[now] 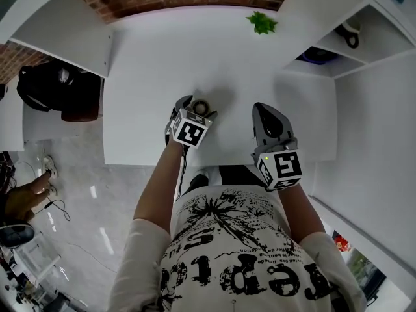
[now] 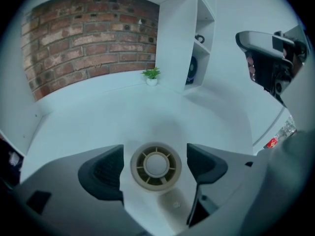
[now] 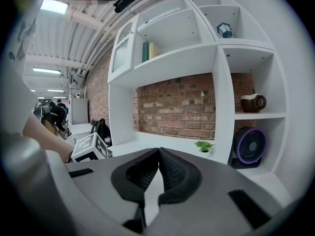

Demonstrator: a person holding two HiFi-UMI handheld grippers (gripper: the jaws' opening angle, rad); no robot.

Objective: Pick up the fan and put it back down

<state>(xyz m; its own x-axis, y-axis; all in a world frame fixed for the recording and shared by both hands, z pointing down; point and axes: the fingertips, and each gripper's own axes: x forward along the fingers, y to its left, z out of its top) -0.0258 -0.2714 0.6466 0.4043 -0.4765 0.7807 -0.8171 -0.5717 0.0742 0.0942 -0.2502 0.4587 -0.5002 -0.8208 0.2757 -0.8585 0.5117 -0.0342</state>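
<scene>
A small round beige fan [image 1: 203, 104] on a white base stands on the white table [image 1: 149, 77], a little in from its front edge. My left gripper [image 1: 197, 109] is open and straddles it. In the left gripper view the fan [image 2: 156, 165] sits centred between the dark pads [image 2: 106, 171], with a gap on each side, so nothing touches it. My right gripper [image 1: 268, 117] hovers over the table to the right of the fan. In the right gripper view it [image 3: 158, 152] is shut, with its ribbed pads pressed together on nothing.
A little potted plant [image 1: 262, 23] stands at the table's back. The white shelf unit [image 3: 224, 82] on the right holds a purple fan [image 3: 251, 145] and a mug [image 3: 252, 102]. A black backpack [image 1: 49, 86] lies left of the table. The table's front edge [image 1: 214, 162] runs just before my body.
</scene>
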